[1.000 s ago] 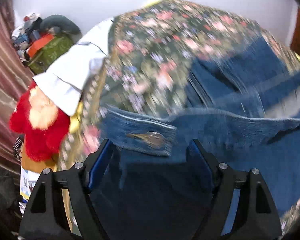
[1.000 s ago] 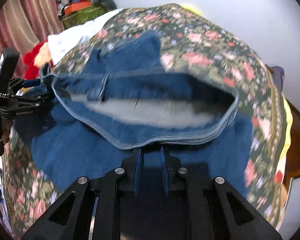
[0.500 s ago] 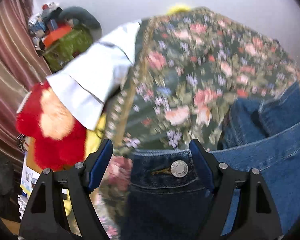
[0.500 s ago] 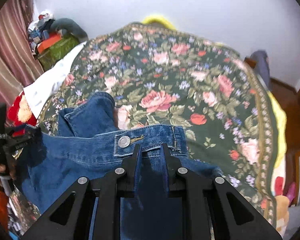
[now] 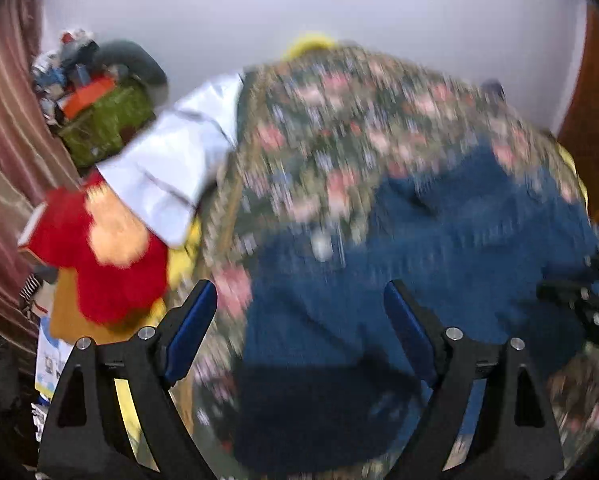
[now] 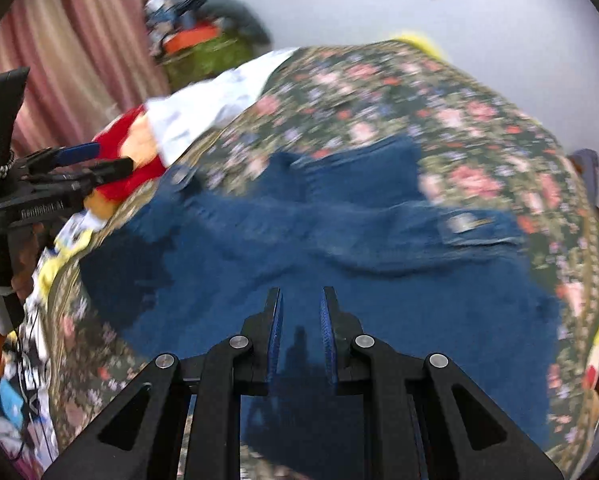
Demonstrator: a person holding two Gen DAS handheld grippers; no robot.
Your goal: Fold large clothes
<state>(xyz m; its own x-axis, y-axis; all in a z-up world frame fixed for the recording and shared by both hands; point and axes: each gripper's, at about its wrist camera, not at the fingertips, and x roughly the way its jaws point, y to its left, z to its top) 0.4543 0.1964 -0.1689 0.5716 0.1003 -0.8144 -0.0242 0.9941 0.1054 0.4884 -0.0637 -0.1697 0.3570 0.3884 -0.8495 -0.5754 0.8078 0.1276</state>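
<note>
Two blurred views, jeans [image 6: 339, 248] on floral bedspread [image 6: 479, 128], left hand-held gripper [image 5: 299, 304] just widened, empty, right hand-held gripper [image 6: 301, 300] nearly closed, empty.

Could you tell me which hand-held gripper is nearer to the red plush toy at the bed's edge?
Left. The left hand-held gripper hovers right beside the red plush toy; the right hand-held gripper sits over the jeans, farther away.

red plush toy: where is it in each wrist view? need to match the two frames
Left wrist: red plush toy at left, off the floral bedspread's edge, below the white cloth.
Right wrist: red plush toy at upper left, just behind the left tongs, again beside the white cloth.
Shared landmark: the jeans lying on the bedspread.
</note>
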